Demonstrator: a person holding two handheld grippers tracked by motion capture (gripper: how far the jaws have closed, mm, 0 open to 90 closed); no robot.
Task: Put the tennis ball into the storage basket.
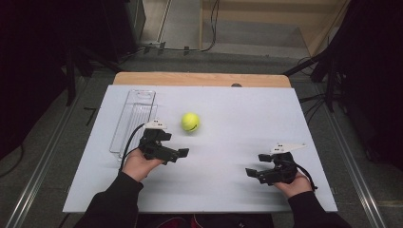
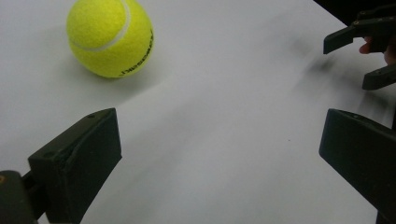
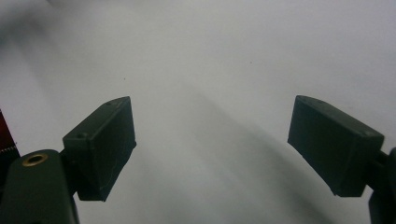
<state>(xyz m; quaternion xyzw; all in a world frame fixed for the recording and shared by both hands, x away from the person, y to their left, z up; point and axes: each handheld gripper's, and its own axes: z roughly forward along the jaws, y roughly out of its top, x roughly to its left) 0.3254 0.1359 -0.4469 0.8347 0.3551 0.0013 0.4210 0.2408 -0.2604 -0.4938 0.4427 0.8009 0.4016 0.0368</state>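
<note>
Tray (image 1: 124,124) sits far left on the board (image 1: 228,190), clear plastic, looks empty. Left gripper (image 1: 177,155) is just near of it, jaws spread wide with nothing between them. In the left gripper view the ball (image 2: 110,37) sits off to the upper left of the jaws, resting on the board, not lined up between them. From above, the ball (image 1: 190,122) is centre-left, just far-right of the left gripper, near but apart, and just right of the tray.

Step, as I read it: approach for a pick on the ball, with the tray the likely drop spot. Next move needs the left gripper swung toward the ball so it sits between the jaws, then a close.

Right gripper (image 1: 254,172) rests near right, well apart from the ball, jaws released, bare board between them.
</note>
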